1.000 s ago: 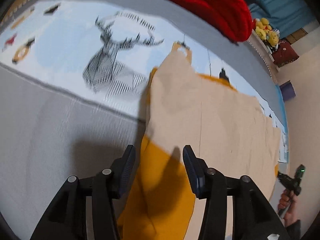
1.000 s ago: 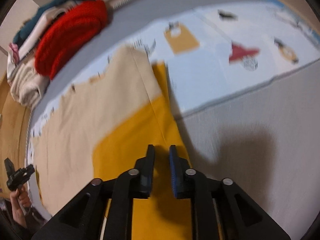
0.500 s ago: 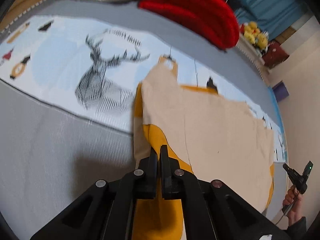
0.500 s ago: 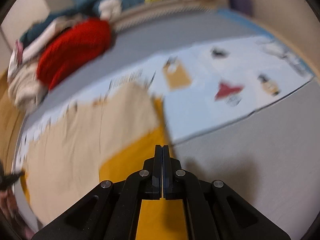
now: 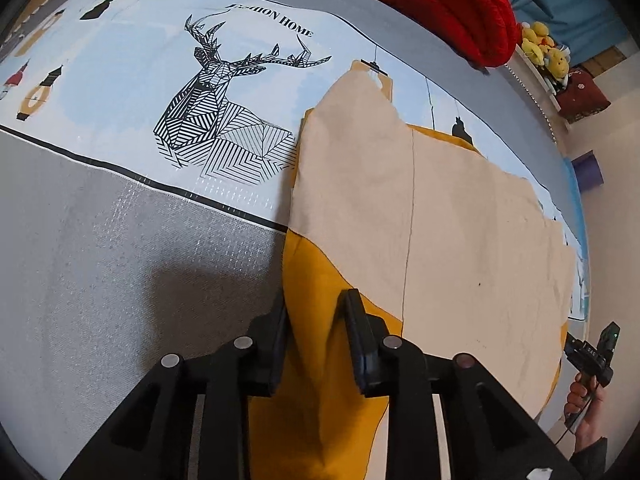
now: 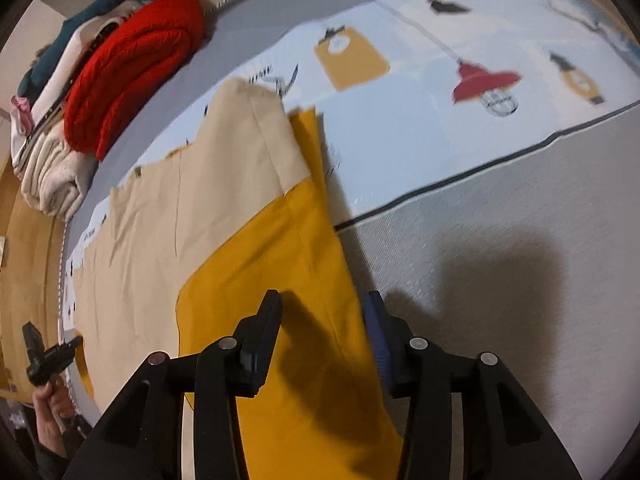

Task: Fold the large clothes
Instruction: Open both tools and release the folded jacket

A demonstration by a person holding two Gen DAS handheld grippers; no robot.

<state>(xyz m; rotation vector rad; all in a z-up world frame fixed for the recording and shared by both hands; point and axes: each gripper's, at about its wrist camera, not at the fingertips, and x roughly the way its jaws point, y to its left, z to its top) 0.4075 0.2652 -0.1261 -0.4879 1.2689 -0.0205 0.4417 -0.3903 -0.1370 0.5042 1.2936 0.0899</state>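
Bedspread [image 5: 100, 240]; both grippers pitched steeply down, jaws opening over cloth [image 5: 460, 220].

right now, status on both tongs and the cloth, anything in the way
Left tongs opening, yellow cloth between the jaws. Right tongs opening over it, unpinched. Cloth flat, tan side folded over. Red knit pile well clear.

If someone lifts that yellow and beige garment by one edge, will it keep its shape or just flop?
Probably flop: the garment lies flat in thin layers with soft creases, one layer turned back over another. It looks light for its spread. Its yellow edge would likely sag between the opening right gripper and any other hold.
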